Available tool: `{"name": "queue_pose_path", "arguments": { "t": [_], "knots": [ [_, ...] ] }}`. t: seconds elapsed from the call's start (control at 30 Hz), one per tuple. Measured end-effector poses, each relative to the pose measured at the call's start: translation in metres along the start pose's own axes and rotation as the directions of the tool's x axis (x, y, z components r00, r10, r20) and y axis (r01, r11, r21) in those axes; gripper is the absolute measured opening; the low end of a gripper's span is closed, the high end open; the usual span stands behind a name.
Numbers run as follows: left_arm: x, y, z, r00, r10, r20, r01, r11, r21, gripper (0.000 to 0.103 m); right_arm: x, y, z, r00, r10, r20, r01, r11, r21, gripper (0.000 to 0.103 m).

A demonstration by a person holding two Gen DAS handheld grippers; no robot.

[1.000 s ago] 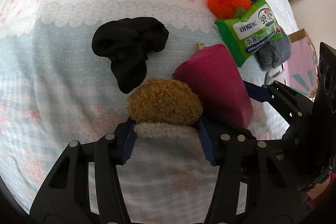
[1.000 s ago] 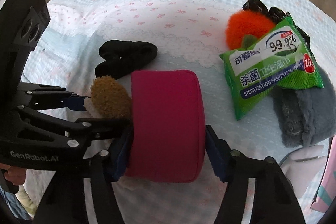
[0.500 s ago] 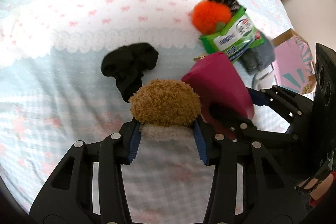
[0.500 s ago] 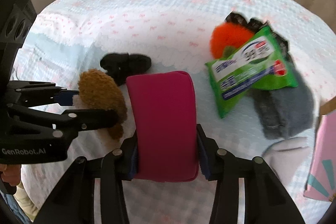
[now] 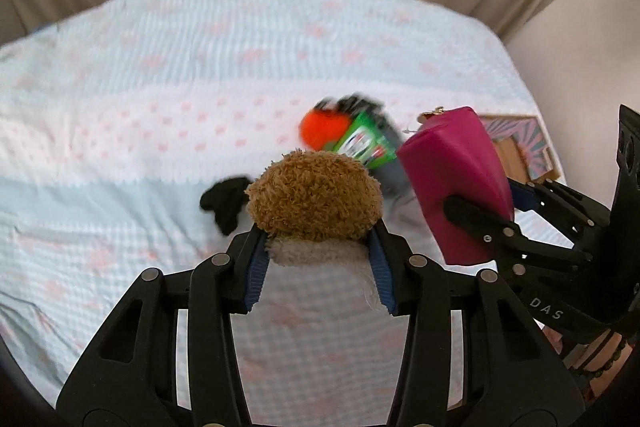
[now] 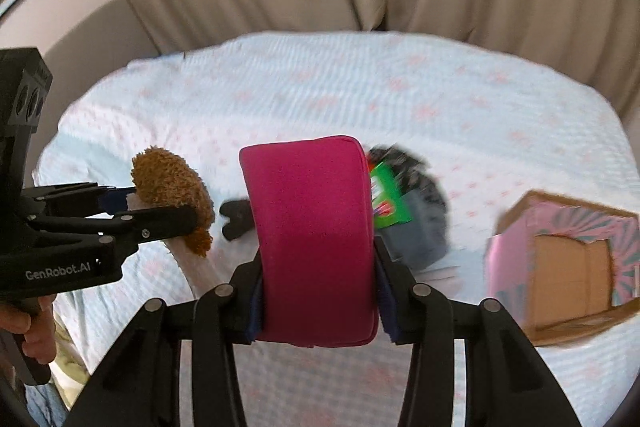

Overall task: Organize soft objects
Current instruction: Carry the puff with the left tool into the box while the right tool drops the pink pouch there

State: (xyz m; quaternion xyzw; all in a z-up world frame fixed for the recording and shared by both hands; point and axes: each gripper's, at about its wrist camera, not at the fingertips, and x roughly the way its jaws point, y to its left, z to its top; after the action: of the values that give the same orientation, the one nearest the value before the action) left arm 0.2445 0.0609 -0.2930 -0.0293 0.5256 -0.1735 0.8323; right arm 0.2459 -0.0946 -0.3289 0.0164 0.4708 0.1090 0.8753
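Black jaws of the right gripper [image 6: 318, 291], lettered "DAS", have just closed onto the magenta pouch [image 6: 312, 227]. Left of the pouch, the left gripper [image 5: 318, 261], marked "GenRobot.AI", has just narrowed onto a brown plush toy [image 5: 314, 197]. Both are held above the bedsheet [image 6: 360, 87]. Behind the pouch lies a green wipes pack [image 6: 388, 201], its print blurred; a cardboard box [image 6: 568, 267] sits to its right.

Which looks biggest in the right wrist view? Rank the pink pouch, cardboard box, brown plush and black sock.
1. pink pouch, enlarged by nearness
2. cardboard box
3. brown plush
4. black sock
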Motion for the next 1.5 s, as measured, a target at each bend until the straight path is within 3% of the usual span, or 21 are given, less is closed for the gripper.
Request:
{"name": "queue_pose_path", "arguments": {
  "t": [0.13,0.33,0.5,0.63,0.8,0.93,1.13,1.33,1.4,1.43,1.47,1.5],
  "knots": [
    [-0.028,-0.052,0.021,0.998,0.010,0.062,-0.011,1.000,0.021,0.041,-0.052,-0.032,0.011,0.999,-0.009,0.051,0.009,1.000,0.019,0.042],
    [-0.036,-0.137,0.044,0.993,0.007,0.117,-0.008,1.000,0.012,0.041,-0.112,-0.095,0.006,0.997,-0.017,0.081,0.016,1.000,0.016,0.042],
    [-0.013,-0.214,0.055,0.992,-0.006,0.129,0.005,1.000,0.003,0.041,-0.135,-0.164,-0.003,0.998,-0.042,0.051,0.042,0.999,0.004,0.042],
    [0.029,-0.269,0.059,0.995,-0.016,0.100,0.016,1.000,0.004,0.041,-0.140,-0.224,-0.012,0.998,-0.062,0.007,0.062,0.998,-0.003,0.042],
    [0.100,-0.317,0.064,1.000,-0.004,0.021,0.003,1.000,0.026,0.041,-0.118,-0.291,-0.019,0.995,-0.072,-0.068,0.072,0.997,0.000,0.042],
    [0.160,-0.333,0.068,0.999,0.011,-0.047,-0.010,1.000,0.021,0.041,-0.084,-0.341,-0.030,0.987,-0.079,-0.137,0.079,0.997,-0.001,0.042],
    [0.234,-0.349,0.066,0.987,0.056,-0.151,-0.051,0.998,0.037,0.041,-0.028,-0.386,-0.048,0.966,-0.092,-0.244,0.097,0.995,0.010,0.042],
    [0.276,-0.355,0.063,0.973,0.101,-0.208,-0.088,0.994,0.069,0.042,0.007,-0.404,-0.068,0.947,-0.097,-0.307,0.103,0.995,0.003,0.042],
    [0.279,-0.359,0.065,0.969,0.152,-0.193,-0.137,0.986,0.092,0.057,0.013,-0.408,-0.074,0.944,-0.106,-0.312,0.114,0.994,0.006,0.049],
    [0.280,-0.361,0.065,0.968,0.161,-0.191,-0.145,0.985,0.097,0.084,0.015,-0.409,-0.076,0.946,-0.108,-0.306,0.115,0.993,0.005,0.055],
    [0.281,-0.361,0.065,0.969,0.157,-0.193,-0.141,0.986,0.093,0.102,0.016,-0.411,-0.077,0.952,-0.104,-0.287,0.109,0.994,0.004,0.079],
    [0.283,-0.361,0.066,0.968,0.149,-0.201,-0.135,0.987,0.083,0.103,0.016,-0.412,-0.078,0.957,-0.099,-0.273,0.104,0.995,0.005,0.103]
  ]
}}
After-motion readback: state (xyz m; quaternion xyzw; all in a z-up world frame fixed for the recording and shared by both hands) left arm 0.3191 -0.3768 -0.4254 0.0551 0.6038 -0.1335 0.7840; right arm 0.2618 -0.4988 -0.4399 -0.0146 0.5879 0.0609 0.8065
